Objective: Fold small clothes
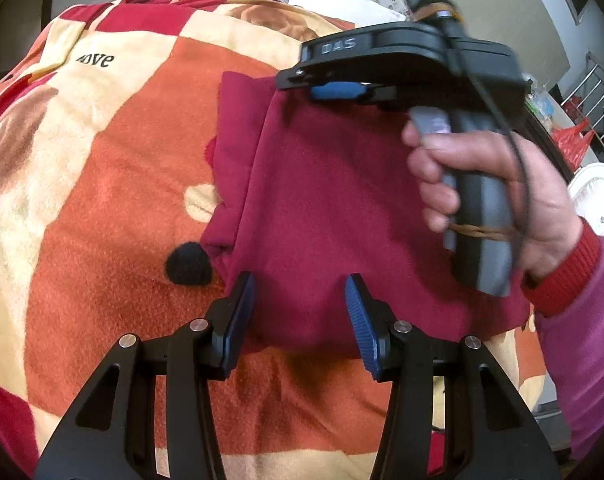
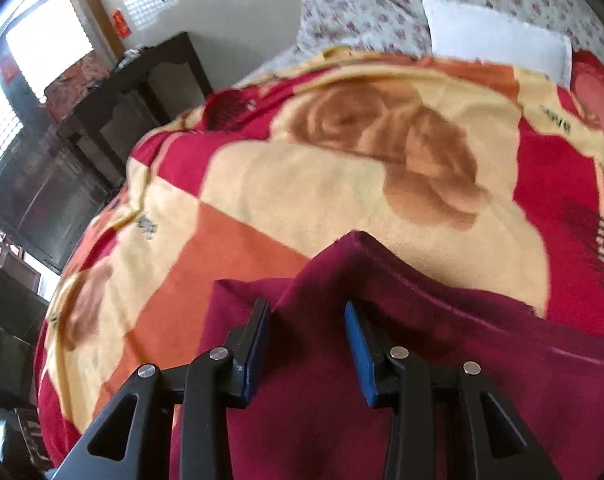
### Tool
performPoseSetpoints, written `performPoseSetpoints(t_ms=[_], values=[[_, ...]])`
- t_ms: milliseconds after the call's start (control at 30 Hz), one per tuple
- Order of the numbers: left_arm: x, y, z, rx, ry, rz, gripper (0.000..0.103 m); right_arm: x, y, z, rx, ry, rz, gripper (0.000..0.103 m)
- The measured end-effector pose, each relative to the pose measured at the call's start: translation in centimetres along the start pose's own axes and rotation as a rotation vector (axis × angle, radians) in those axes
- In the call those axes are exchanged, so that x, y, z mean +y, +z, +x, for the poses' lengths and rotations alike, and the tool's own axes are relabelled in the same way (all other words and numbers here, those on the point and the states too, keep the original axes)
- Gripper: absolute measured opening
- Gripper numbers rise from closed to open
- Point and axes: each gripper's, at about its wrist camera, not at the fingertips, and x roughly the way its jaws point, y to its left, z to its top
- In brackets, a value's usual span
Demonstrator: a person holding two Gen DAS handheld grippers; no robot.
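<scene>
A maroon garment (image 1: 342, 216) lies folded on a patterned fleece blanket (image 1: 114, 152) covering the bed; the left gripper (image 1: 300, 320) hovers at its near edge, jaws apart; the right gripper (image 2: 306, 348), jaws apart, sits over its far corner.

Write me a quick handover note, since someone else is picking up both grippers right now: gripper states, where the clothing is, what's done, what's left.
Left gripper: open, holding nothing, poised at the near edge of the dark red garment.
Right gripper: open, over the garment's far edge; it shows in the left wrist view with the right hand on its handle.
Garment: lies on the patterned blanket, bunched and partly doubled over, with a loose flap at its left side.
Done: at most a rough first fold.
Left: probably grip an edge, smooth it, and finish folding it compact.
</scene>
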Motion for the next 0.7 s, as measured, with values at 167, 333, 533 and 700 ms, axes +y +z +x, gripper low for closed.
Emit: performPoseSetpoints(t_ms=[167,333,533,700], values=[[0.8,0.5,-0.3,0.012,-0.044,-0.048,0.047,0.5,0.2,-0.4,0.006,0.015,-0.011,0.048],[2.3,0.5,-1.9,-0.028,-0.087,-0.122,0.047,0.6,-0.8,-1.5,0.056,0.072,0.020,0.048],[3.6,-0.4,-1.5,-0.029,-0.059,-0.176,0.059,2.8,-1.0,-0.3,0.118,0.034,0.015,0.065],[4.3,-0.9,-0.5,-0.021,-0.068,-0.194,0.059,4.8,-0.6,1.5,0.141,-0.093,-0.033,0.076]])
